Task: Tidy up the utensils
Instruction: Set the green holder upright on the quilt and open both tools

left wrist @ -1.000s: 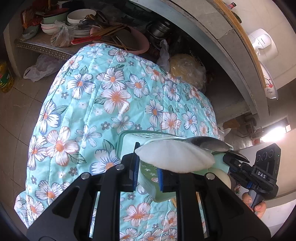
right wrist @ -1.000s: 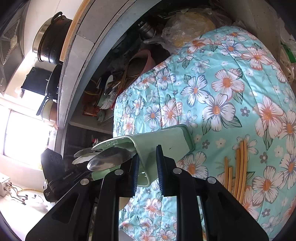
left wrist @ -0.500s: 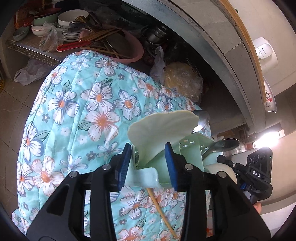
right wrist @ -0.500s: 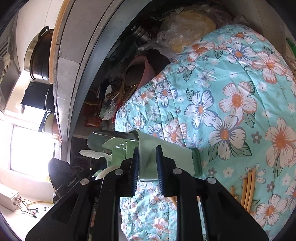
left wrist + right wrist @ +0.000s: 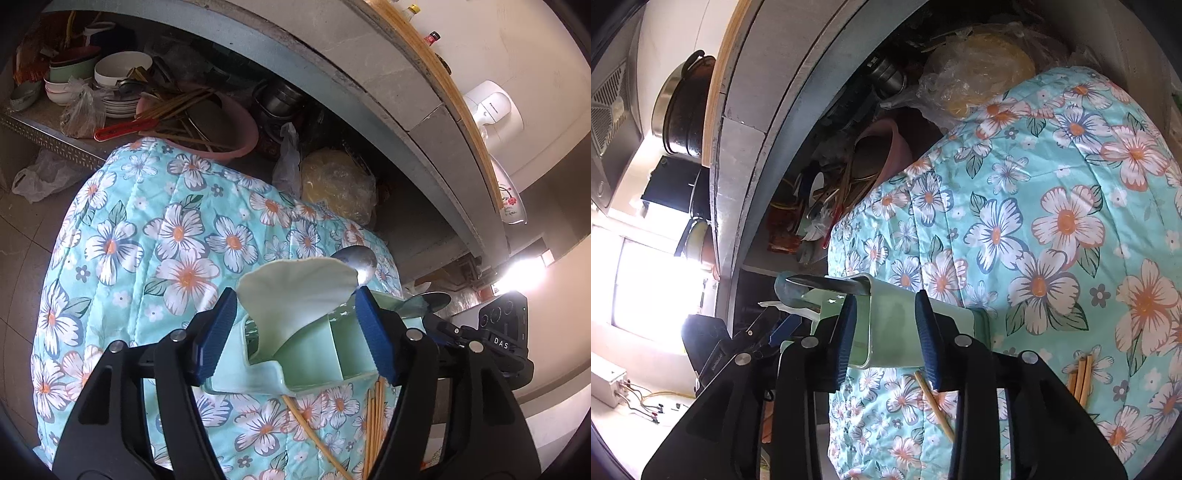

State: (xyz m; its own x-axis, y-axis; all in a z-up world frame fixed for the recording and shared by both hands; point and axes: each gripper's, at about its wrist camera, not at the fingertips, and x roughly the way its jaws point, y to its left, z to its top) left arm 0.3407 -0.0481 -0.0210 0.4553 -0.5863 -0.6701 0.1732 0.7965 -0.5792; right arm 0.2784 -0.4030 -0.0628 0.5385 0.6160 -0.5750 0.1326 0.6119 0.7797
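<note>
A pale green utensil caddy (image 5: 332, 354) (image 5: 897, 317) stands on the floral quilted cloth (image 5: 177, 236). In it stand a pale green rice paddle (image 5: 295, 291) and metal spoons (image 5: 360, 258) (image 5: 827, 284). My left gripper (image 5: 295, 332) is opening; the paddle rises between its blue pads, which do not press on it. My right gripper (image 5: 886, 339) is also opening, its pads standing off either side of the caddy's wall. Its black body (image 5: 498, 343) shows at the right in the left wrist view. Loose chopsticks (image 5: 373, 417) (image 5: 1080, 376) lie on the cloth near the caddy.
Behind the cloth, a shelf under a concrete counter (image 5: 369, 92) holds a pink basin (image 5: 221, 125) of chopsticks and utensils, stacked bowls (image 5: 118, 70), steel pots (image 5: 280, 99) and a bagged yellow bundle (image 5: 336, 184). Tiled floor (image 5: 22, 258) lies at the left.
Both grippers have spread their jaws: the left has let go of the paddle, the right of the caddy's wall. The caddy has come down onto the cloth.
</note>
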